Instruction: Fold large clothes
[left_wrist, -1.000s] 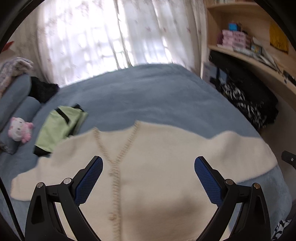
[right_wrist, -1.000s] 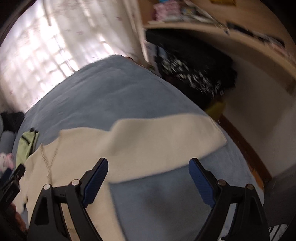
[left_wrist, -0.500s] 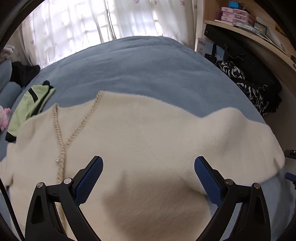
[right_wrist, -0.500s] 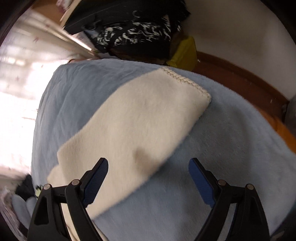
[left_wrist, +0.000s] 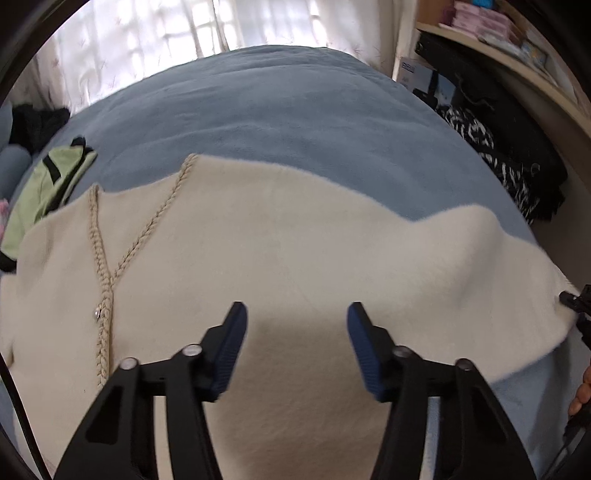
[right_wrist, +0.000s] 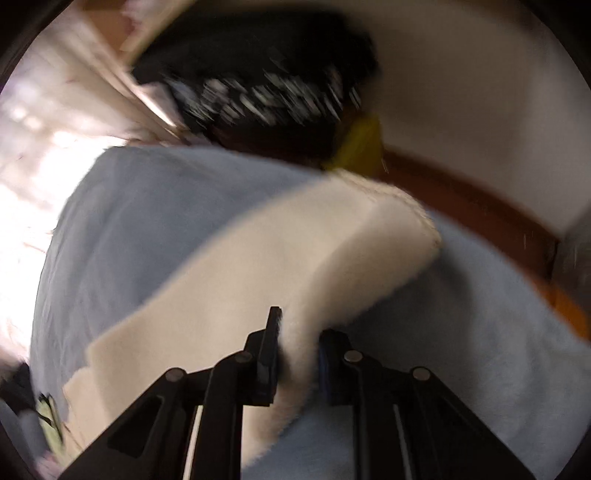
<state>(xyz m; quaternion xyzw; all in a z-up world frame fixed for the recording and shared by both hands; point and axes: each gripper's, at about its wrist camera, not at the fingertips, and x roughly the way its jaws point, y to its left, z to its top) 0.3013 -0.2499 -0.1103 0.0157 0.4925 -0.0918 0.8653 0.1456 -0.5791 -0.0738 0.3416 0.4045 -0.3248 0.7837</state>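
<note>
A: What had just changed when you reached the bed (left_wrist: 295, 110)?

B: Both your claws had come down from wide-spread. Your left gripper (left_wrist: 297, 325) had dropped low over the cardigan (left_wrist: 277, 240), and its jaws were closing, half-narrowed, with cream knit below the gap but not yet pressed by the pads. Your right gripper (right_wrist: 297, 347) was closing too, its pads already pinching a raised ridge of the sleeve (right_wrist: 295, 258).

A: What did that mean for the fold?

B: By my reading, you had begun the grasp: sleeve caught, body not yet. The fold itself had not started.

A: And where did the cardigan lie?

B: Spread flat, front up, across the near part of the blue bed, its braided trim (left_wrist: 107, 266) left of your left claw. The sleeve ran away from your right claw, its cuff (right_wrist: 406, 206) at the bed's far edge.
</note>
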